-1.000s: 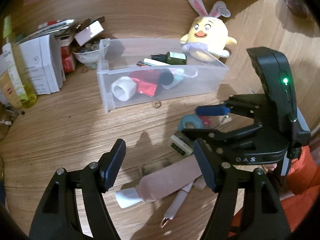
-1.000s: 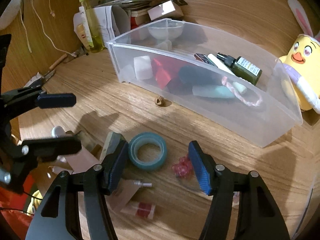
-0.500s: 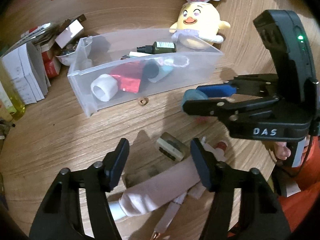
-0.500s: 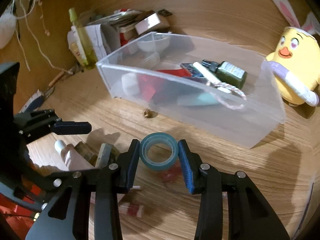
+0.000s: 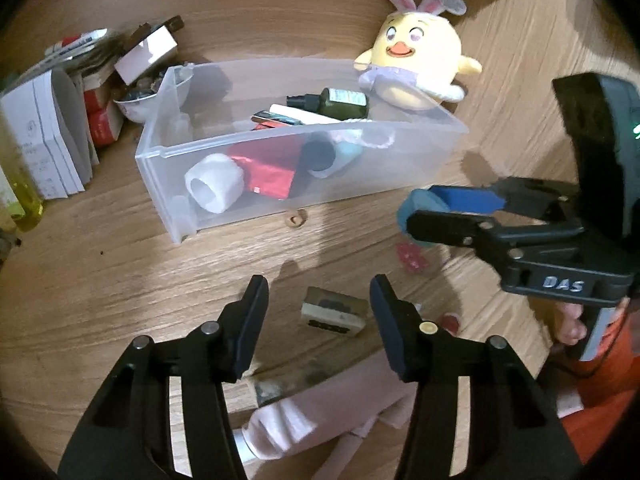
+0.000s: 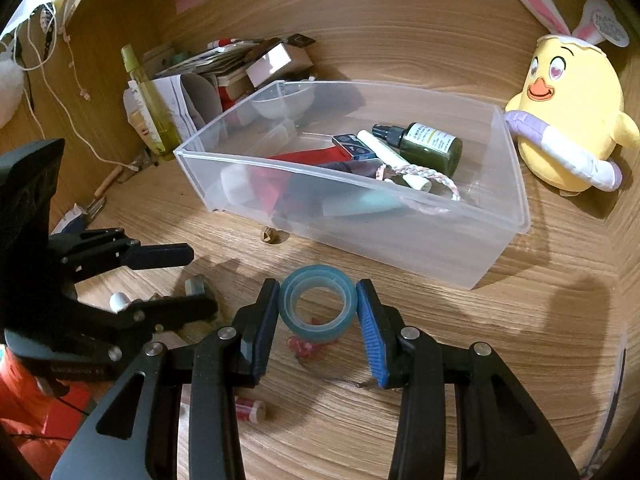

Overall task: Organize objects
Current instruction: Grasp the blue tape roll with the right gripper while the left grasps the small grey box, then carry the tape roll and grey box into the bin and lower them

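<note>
My right gripper (image 6: 318,300) is shut on a teal tape roll (image 6: 318,305) and holds it above the wooden desk, in front of the clear plastic bin (image 6: 500,248). The bin holds a green dropper bottle (image 6: 430,148), a red packet, a white roll (image 5: 214,182) and other small items. In the left wrist view the right gripper (image 5: 452,210) shows with the tape roll (image 5: 412,204) between its fingers. My left gripper (image 5: 318,300) is open and empty above a small rectangular stamp block (image 5: 334,314) and a pink tube (image 5: 316,412).
A yellow bunny-eared plush (image 6: 568,116) sits right of the bin. Booklets, boxes and a yellow bottle (image 6: 150,108) crowd the back left. A red hair clip (image 5: 410,258), a small red-capped vial (image 6: 250,408) and a pen lie on the desk.
My right gripper closed on the teal tape roll and lifted it off the desk toward the bin. My left gripper shifted forward, staying open.
</note>
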Demonstrator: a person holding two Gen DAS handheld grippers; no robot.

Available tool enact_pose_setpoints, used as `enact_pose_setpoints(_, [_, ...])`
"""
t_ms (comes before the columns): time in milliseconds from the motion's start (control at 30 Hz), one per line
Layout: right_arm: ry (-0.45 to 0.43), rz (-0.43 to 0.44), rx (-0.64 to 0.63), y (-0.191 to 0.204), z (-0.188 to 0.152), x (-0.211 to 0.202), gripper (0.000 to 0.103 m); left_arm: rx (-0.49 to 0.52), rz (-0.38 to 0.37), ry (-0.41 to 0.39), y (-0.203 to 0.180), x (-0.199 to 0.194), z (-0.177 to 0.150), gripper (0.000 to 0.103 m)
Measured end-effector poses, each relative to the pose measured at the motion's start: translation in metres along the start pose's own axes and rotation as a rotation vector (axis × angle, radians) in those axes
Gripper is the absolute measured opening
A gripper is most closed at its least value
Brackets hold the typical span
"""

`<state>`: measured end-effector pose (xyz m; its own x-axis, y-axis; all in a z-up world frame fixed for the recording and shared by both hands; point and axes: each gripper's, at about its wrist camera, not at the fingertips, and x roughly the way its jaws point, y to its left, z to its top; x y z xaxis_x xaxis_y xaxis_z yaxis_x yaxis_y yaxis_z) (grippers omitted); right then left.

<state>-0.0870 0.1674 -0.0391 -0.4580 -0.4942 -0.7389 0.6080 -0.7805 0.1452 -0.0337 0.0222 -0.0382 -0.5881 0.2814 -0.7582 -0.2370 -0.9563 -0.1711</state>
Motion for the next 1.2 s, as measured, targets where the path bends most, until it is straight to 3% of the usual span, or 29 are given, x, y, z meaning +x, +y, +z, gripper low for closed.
enact_pose_setpoints(233, [-0.008, 0.007, 0.011, -0.002, 0.002, -0.001, 0.036, 0.035, 0.002, 0.020, -0.009, 0.005, -0.005, 0.051])
enact_pose_setpoints(333, [-0.010, 0.008, 0.016, -0.003, 0.001, -0.001, 0.036, 0.041, -0.004, 0.036, -0.011, 0.010, -0.006, 0.037])
enact_pose_setpoints(433, [-0.010, 0.005, 0.018, -0.003, 0.001, -0.002, 0.036, 0.036, 0.005, 0.019, -0.010, 0.011, -0.005, 0.036])
enact_pose_setpoints(833, [-0.068, -0.002, 0.031, -0.009, 0.012, -0.015, 0.036, -0.012, 0.015, -0.112, 0.000, -0.020, 0.021, 0.036])
enact_pose_setpoints(1200, [-0.173, -0.023, 0.036, -0.014, 0.040, -0.040, 0.036, -0.040, 0.044, -0.241, 0.009, -0.049, 0.057, 0.036])
